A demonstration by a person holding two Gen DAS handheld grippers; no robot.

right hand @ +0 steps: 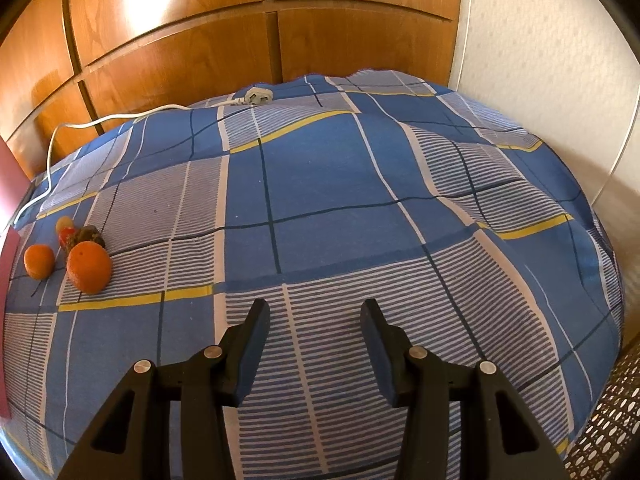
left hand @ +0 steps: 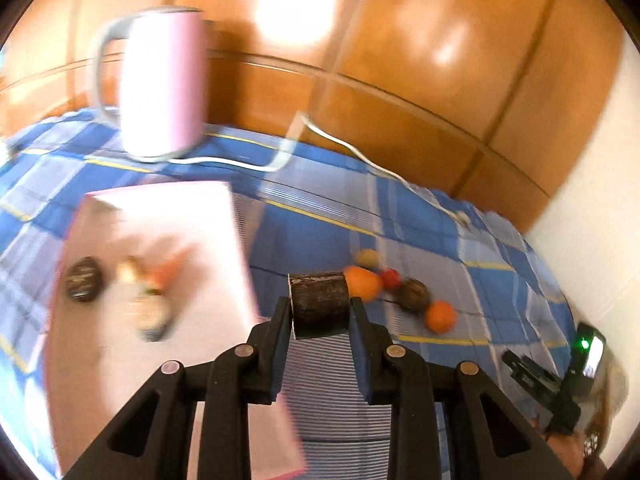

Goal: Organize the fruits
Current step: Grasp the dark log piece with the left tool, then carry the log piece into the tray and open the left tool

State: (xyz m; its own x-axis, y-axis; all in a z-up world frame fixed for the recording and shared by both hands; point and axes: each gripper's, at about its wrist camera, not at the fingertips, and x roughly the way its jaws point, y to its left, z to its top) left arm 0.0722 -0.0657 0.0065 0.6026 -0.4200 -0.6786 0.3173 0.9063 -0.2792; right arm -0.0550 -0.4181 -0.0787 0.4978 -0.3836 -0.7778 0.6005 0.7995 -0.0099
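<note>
My left gripper [left hand: 320, 308] is shut on a dark brown fruit [left hand: 320, 305] and holds it above the cloth, just right of a pink tray [left hand: 192, 216]. The tray holds a dark fruit [left hand: 83, 284] and a few blurred items [left hand: 150, 292]. A cluster of fruit lies on the cloth beyond: two oranges [left hand: 362, 282] [left hand: 440, 317], a red fruit [left hand: 390, 278], a dark fruit [left hand: 412, 294] and a yellowish one [left hand: 368, 258]. The right wrist view shows the oranges [right hand: 89, 266] [right hand: 39, 261] at far left. My right gripper [right hand: 314, 320] is open and empty over the cloth.
A pink mug [left hand: 164, 84] stands behind the tray. A white cable [left hand: 360, 158] runs across the blue checked cloth [right hand: 328, 200] to a plug [right hand: 254, 97]. Wooden panels [right hand: 168, 52] rise behind. A white wall [right hand: 552, 60] is on the right.
</note>
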